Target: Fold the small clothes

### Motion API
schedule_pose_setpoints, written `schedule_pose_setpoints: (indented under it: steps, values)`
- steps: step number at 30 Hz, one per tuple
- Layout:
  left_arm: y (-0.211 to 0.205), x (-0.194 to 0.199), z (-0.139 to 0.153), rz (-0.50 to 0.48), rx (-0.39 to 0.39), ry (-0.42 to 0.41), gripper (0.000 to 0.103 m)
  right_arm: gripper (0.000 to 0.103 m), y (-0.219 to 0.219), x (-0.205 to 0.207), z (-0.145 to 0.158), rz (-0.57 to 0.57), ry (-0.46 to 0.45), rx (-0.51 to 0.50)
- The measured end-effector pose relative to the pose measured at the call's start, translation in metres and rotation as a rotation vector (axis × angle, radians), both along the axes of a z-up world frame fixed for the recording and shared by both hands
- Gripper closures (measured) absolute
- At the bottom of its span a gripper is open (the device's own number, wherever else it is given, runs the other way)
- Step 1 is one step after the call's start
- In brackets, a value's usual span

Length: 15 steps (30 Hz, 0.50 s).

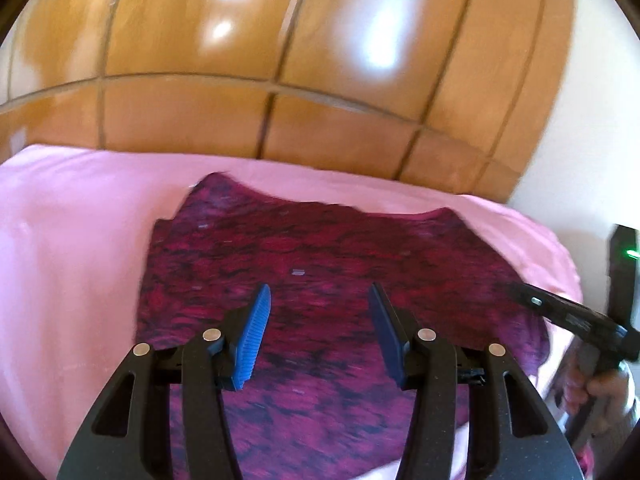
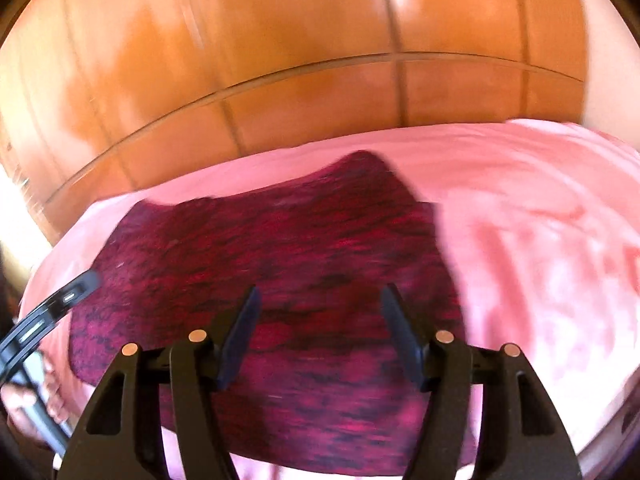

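A small magenta and black mottled garment (image 1: 320, 264) lies spread flat on a pink bed sheet (image 1: 72, 240). My left gripper (image 1: 320, 300) is open and empty, hovering above the garment's near middle. The other gripper (image 1: 568, 316) shows at the right edge over the garment's right side. In the right wrist view the same garment (image 2: 280, 248) lies on the pink sheet (image 2: 540, 240). My right gripper (image 2: 318, 304) is open and empty above it. The left gripper (image 2: 60, 300) shows at the left edge. Both views are motion blurred.
A glossy wooden panelled wardrobe (image 1: 320, 60) stands behind the bed, also in the right wrist view (image 2: 280, 60). A pale wall (image 1: 592, 120) is at the right. A black device with a green light (image 1: 624, 264) stands beside the bed.
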<state>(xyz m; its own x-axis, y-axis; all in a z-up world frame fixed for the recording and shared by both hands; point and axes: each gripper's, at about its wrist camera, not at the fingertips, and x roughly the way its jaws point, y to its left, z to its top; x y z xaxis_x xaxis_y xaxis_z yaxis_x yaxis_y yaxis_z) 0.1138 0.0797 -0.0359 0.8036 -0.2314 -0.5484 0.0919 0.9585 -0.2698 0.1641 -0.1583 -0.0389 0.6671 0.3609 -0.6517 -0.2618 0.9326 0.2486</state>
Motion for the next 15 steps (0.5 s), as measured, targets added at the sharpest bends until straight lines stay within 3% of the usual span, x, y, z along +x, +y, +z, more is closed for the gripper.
schedule_pose_setpoints:
  steps: [4, 7, 12, 15]
  values:
    - [-0.021, 0.002, -0.009, -0.073, 0.014, 0.025, 0.053, 0.060, -0.027, 0.009, -0.015, -0.066, 0.076, 0.008]
    - [-0.020, 0.020, -0.036, -0.049, 0.026, 0.136, 0.053, 0.066, -0.035, 0.018, -0.029, -0.081, 0.122, 0.016]
    - [-0.013, 0.027, -0.044, -0.048, -0.011, 0.154, 0.053, 0.066, -0.043, 0.025, -0.040, -0.062, 0.145, 0.063]
    - [-0.009, 0.021, -0.035, -0.043, -0.058, 0.144, 0.053, 0.054, -0.055, 0.019, -0.031, -0.039, 0.136, 0.136]
